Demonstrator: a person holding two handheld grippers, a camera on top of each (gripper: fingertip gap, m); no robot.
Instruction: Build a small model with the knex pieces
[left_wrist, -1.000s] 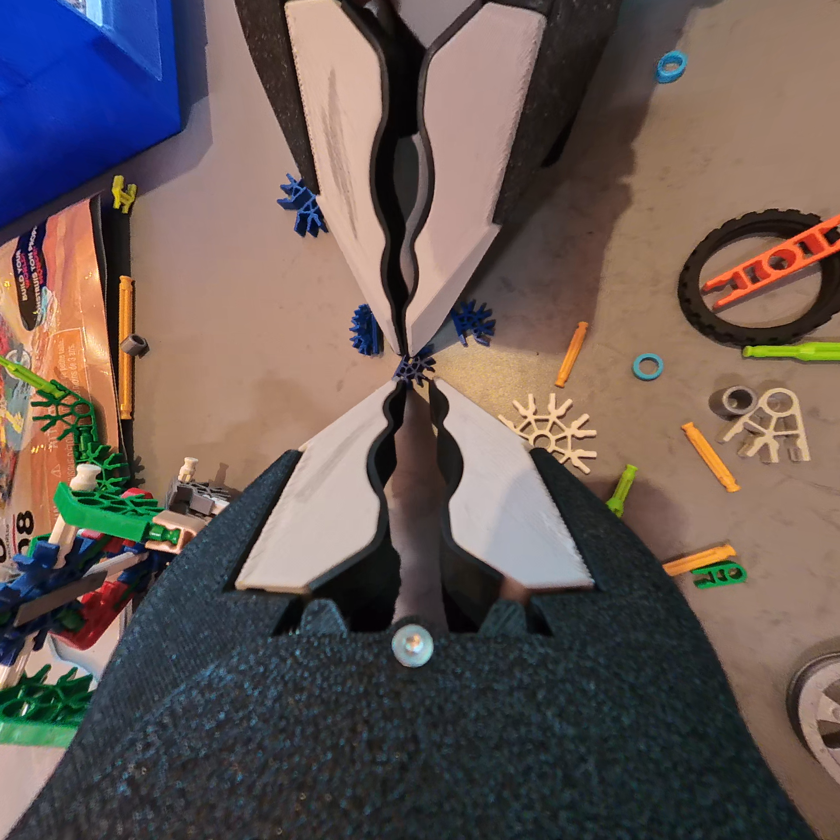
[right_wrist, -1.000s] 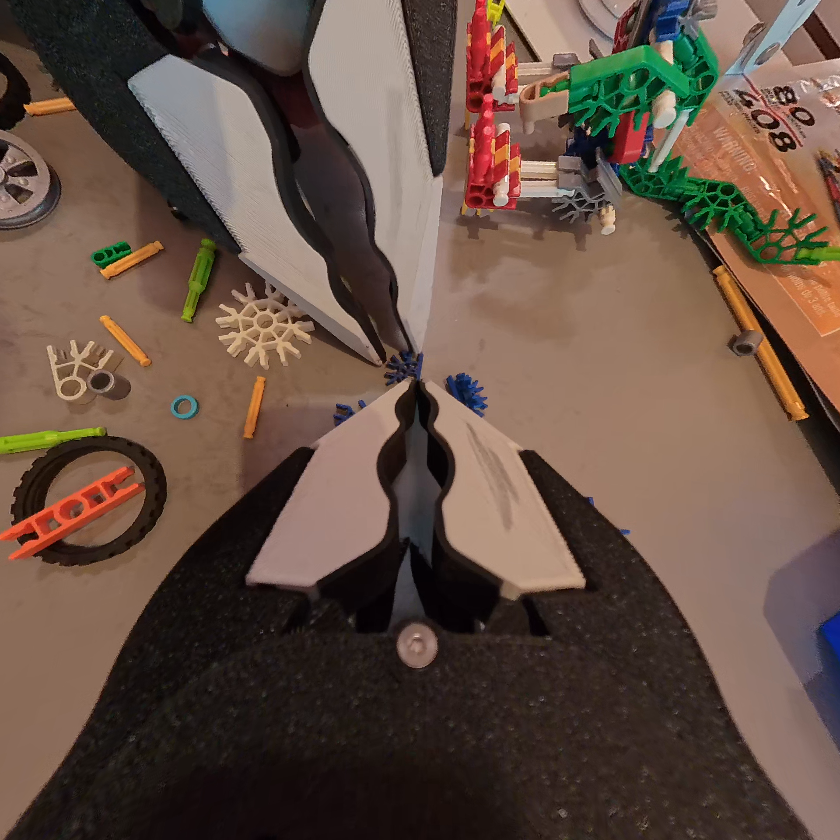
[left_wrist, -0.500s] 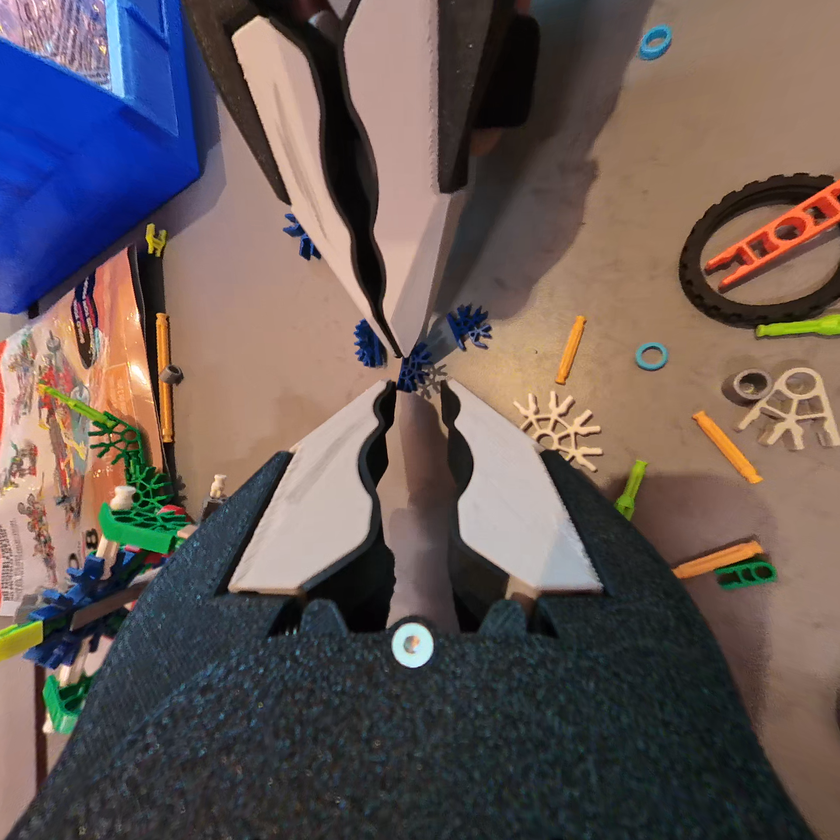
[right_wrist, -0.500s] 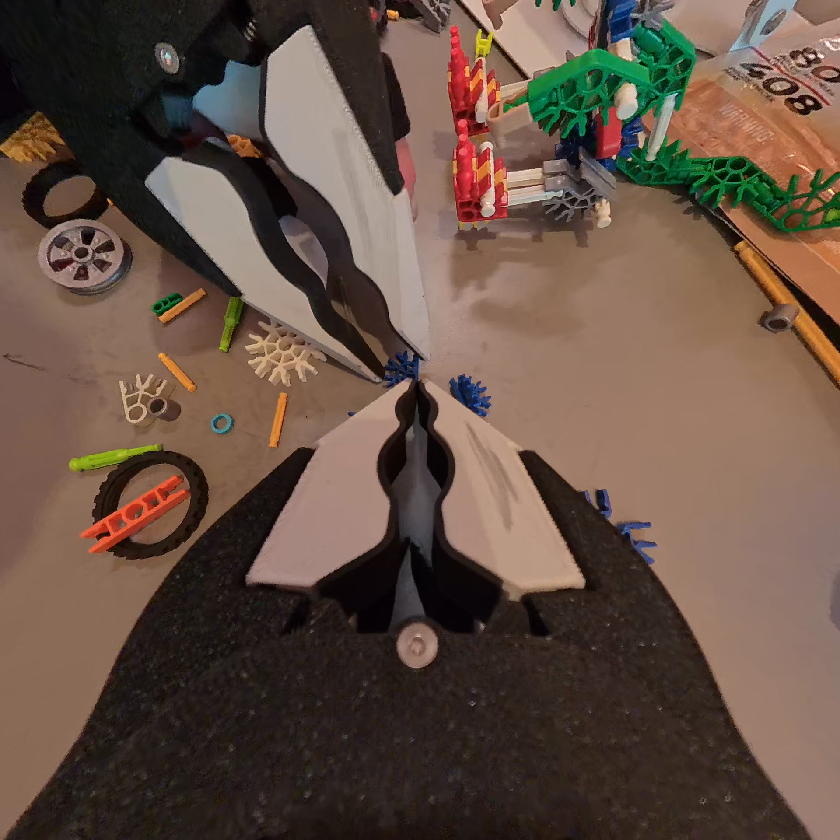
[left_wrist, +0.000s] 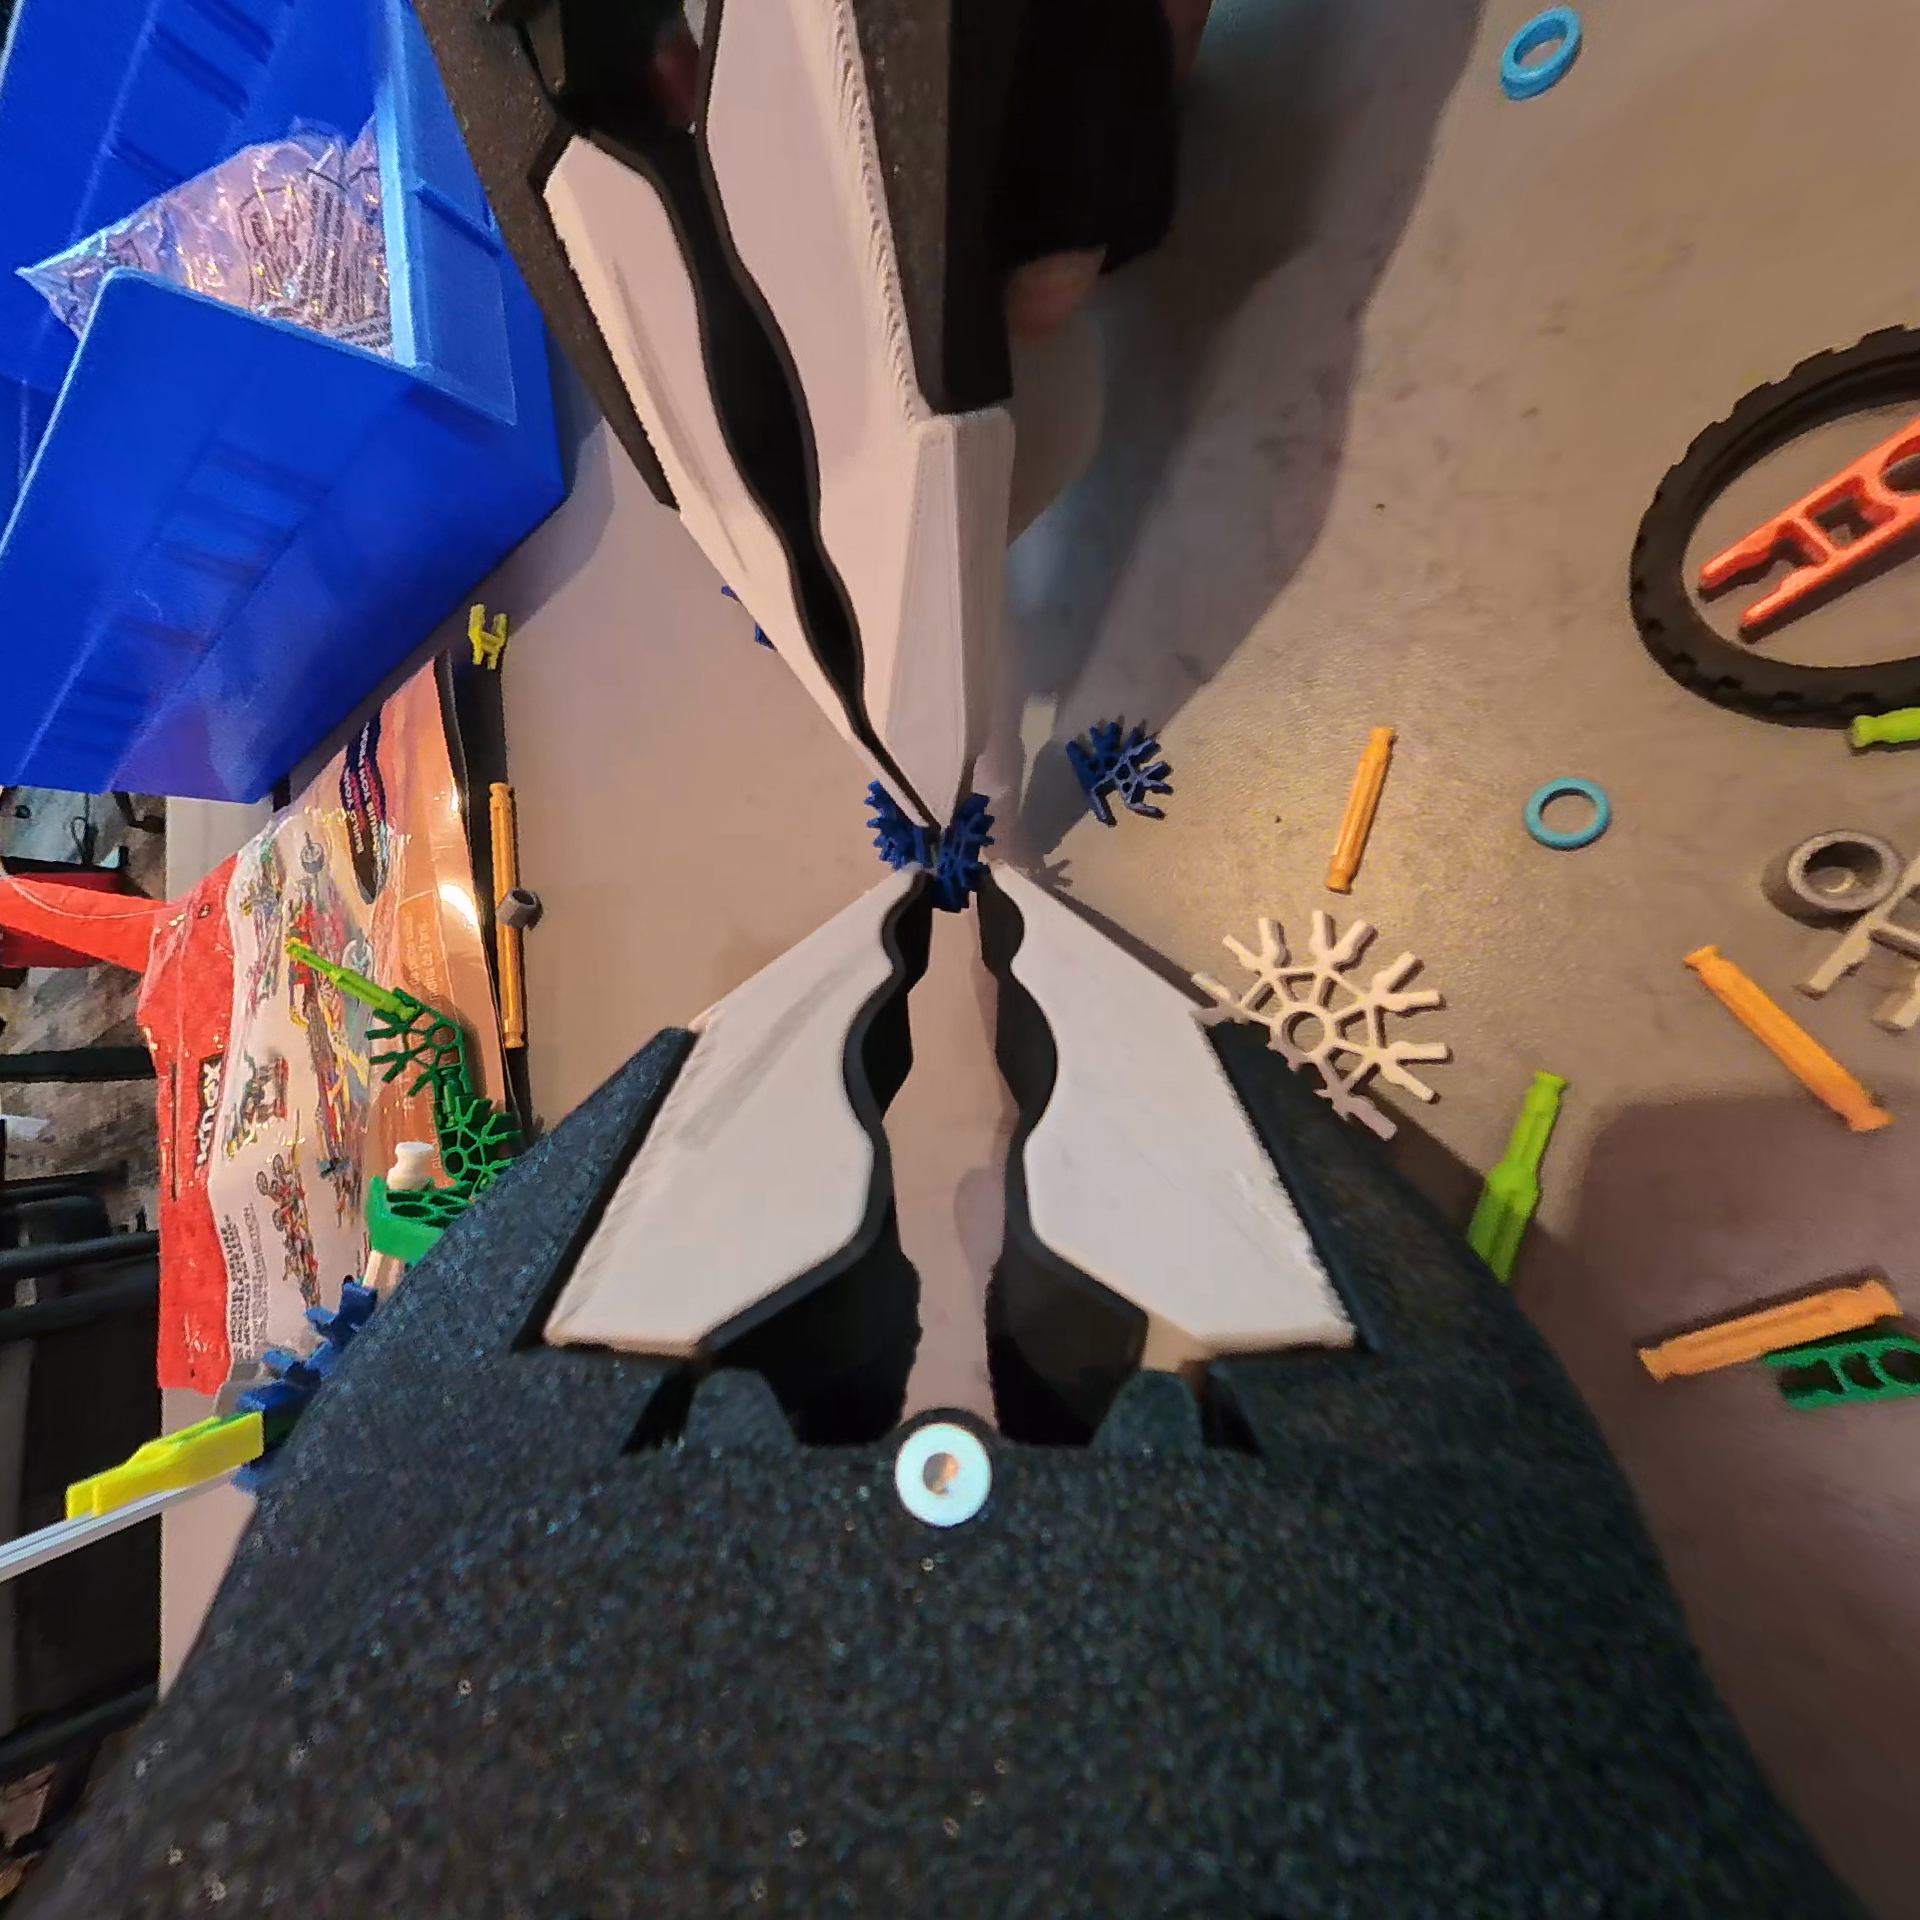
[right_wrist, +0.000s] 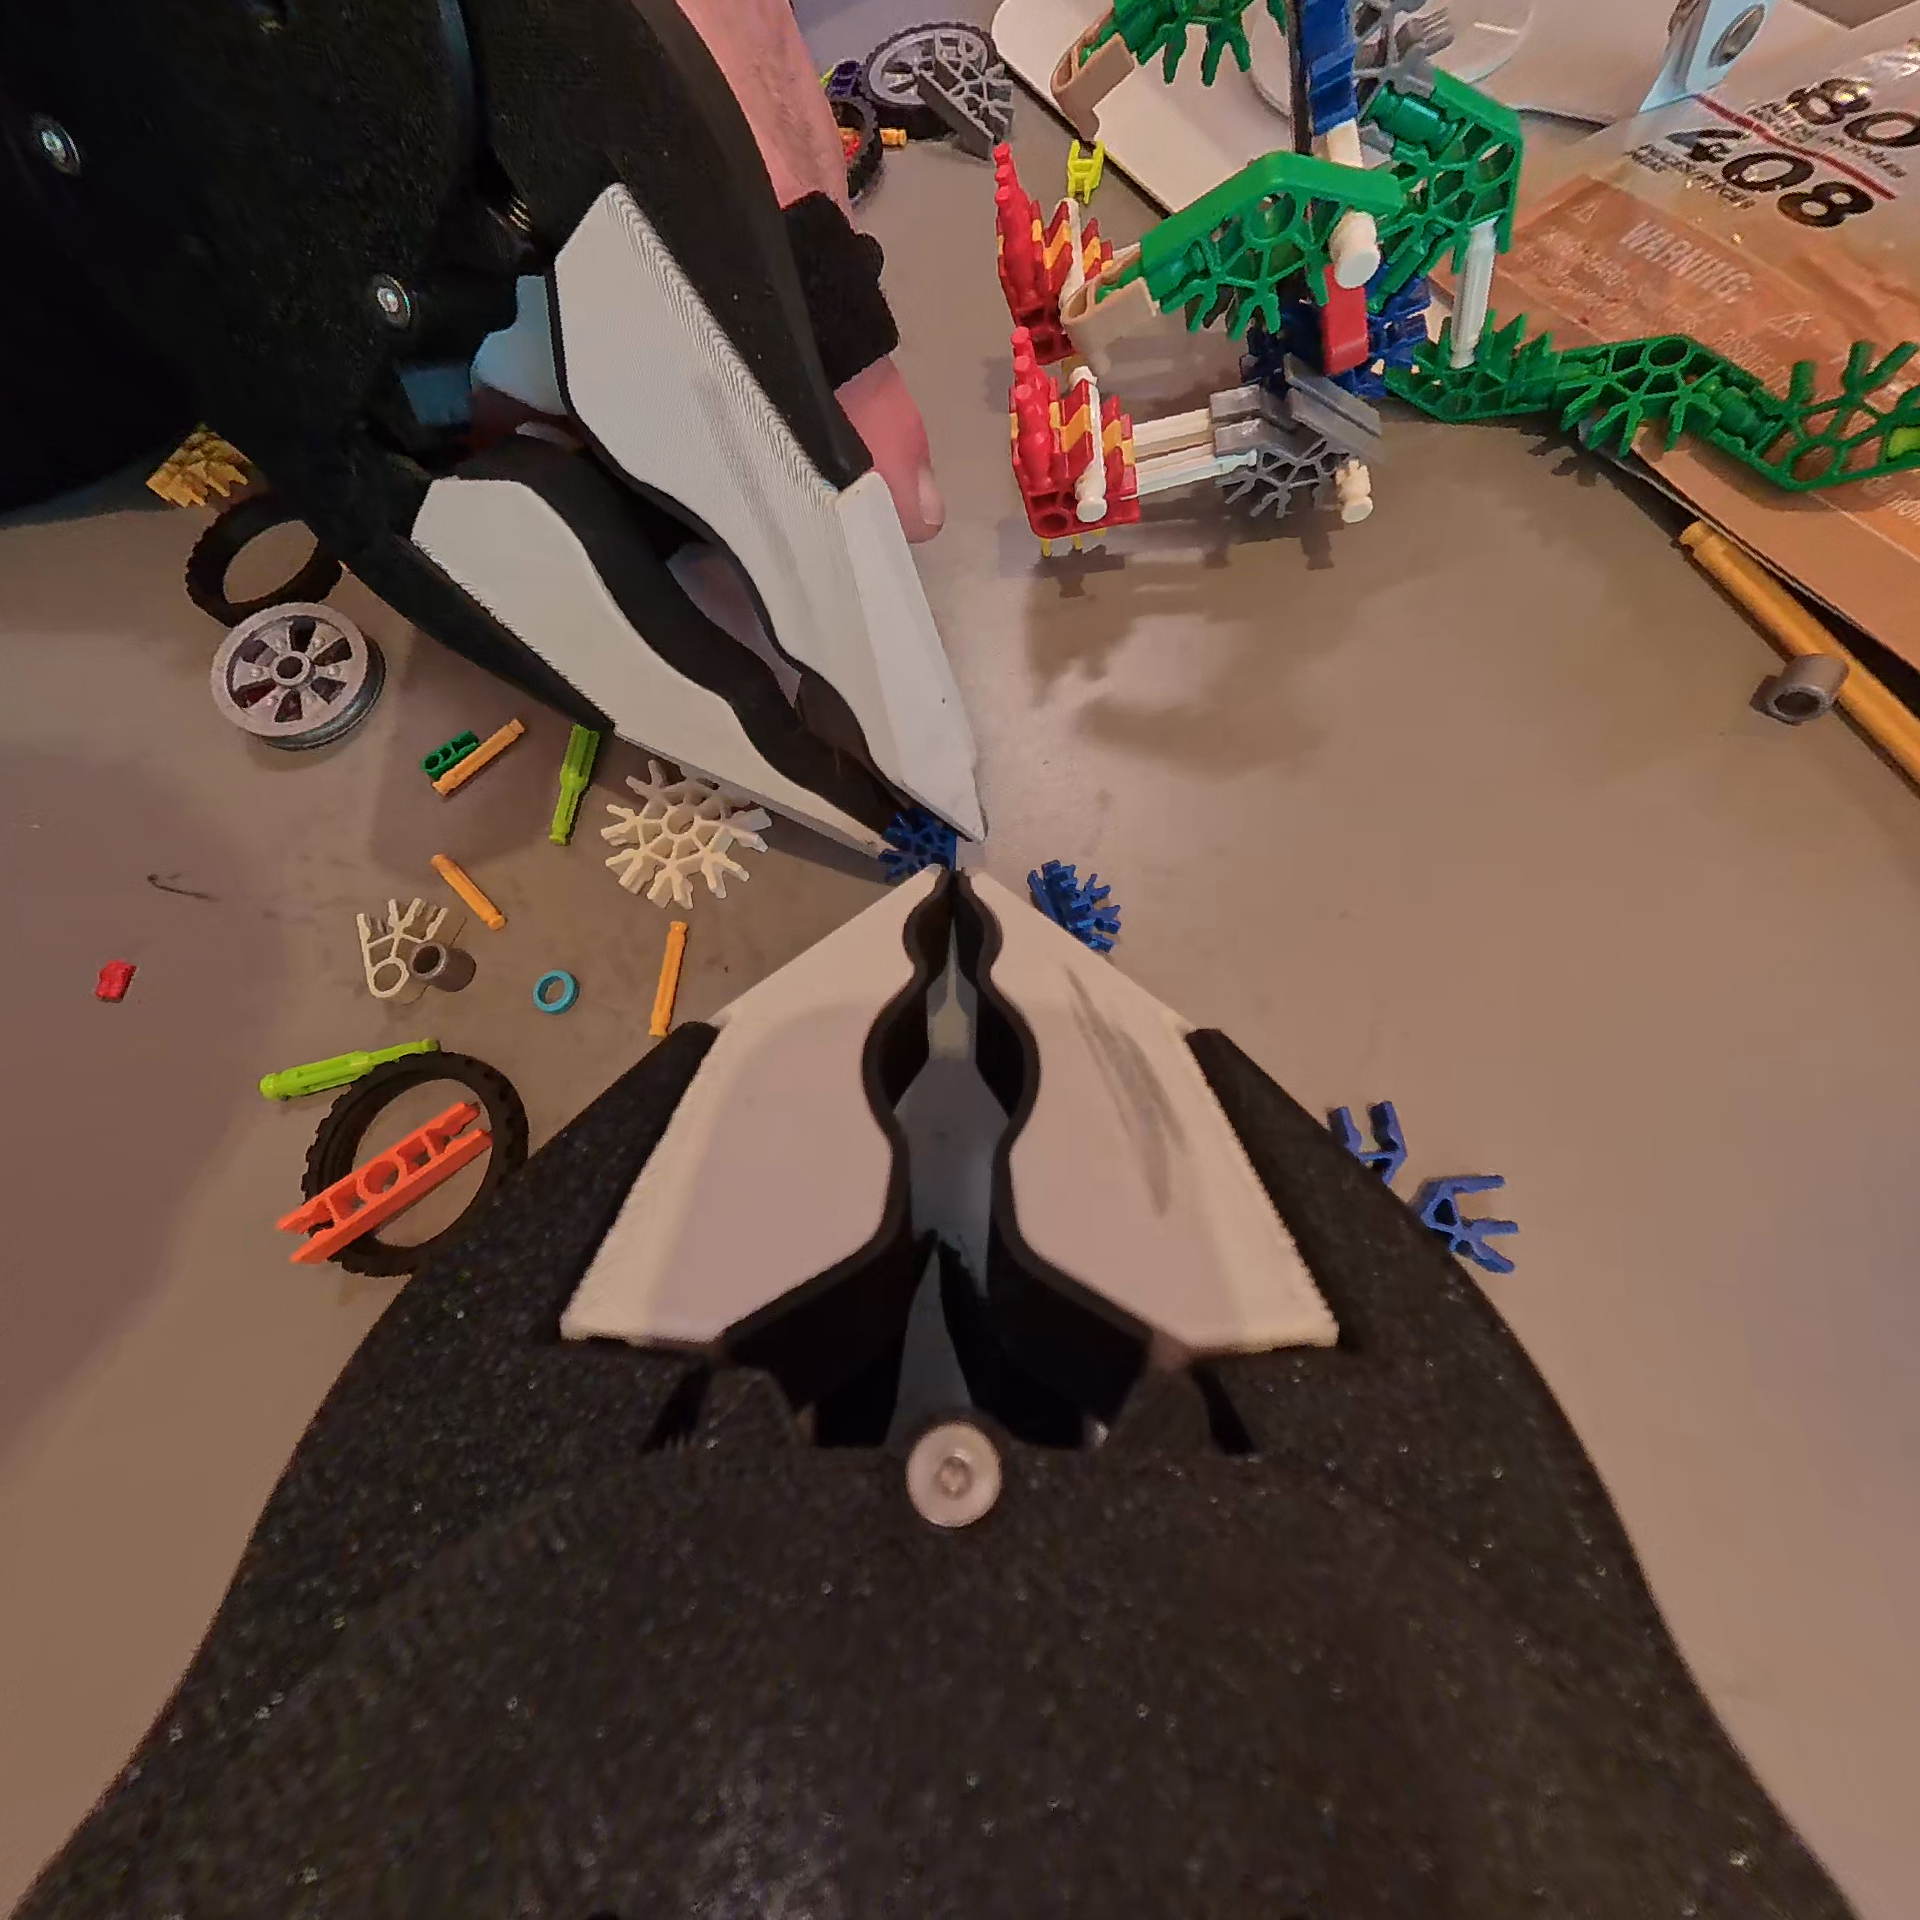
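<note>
Both grippers meet tip to tip above the grey desk (right_wrist: 1351, 831). The right gripper (right_wrist: 951, 883), pressed together, and the left gripper (left_wrist: 951, 883), now narrowed, each pinch small blue plastic snowflake connectors (left_wrist: 940, 842), joined between them.

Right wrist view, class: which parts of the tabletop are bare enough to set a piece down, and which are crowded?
Bare: the grey stretch between the loose blue connector, the red-and-green model and the yellow rod, running down the right side. Crowded: the left, around the white snowflake connector, the spoked wheel and the black tyre.
</note>
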